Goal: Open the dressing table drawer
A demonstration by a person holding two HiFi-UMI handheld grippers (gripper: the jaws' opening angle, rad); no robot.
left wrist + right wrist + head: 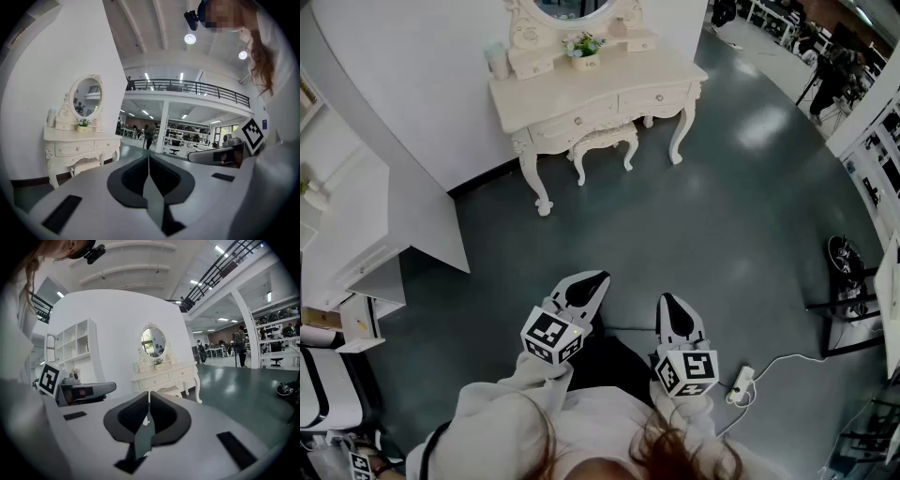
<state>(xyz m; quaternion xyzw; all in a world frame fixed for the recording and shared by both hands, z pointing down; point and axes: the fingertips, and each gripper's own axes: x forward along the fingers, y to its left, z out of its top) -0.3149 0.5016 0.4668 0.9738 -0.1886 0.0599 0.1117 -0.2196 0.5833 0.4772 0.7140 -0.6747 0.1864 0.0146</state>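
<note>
A cream dressing table point(595, 89) with an oval mirror stands against the white wall, far ahead of me. Its two front drawers point(654, 97) with small knobs are closed. The same table point(79, 147) shows at the left of the left gripper view and the table point(164, 376) sits mid-frame in the right gripper view. My left gripper point(592, 283) and right gripper point(667, 302) hang side by side close to my body, well short of the table. Both are shut with jaws meeting and nothing between them.
A cushioned stool point(602, 142) is tucked under the table. A flower pot point(583, 49) and small boxes sit on top. White shelving point(356, 244) stands at the left. A power strip with cable point(741, 382) lies on the grey floor at right, beside a black stand point(848, 300).
</note>
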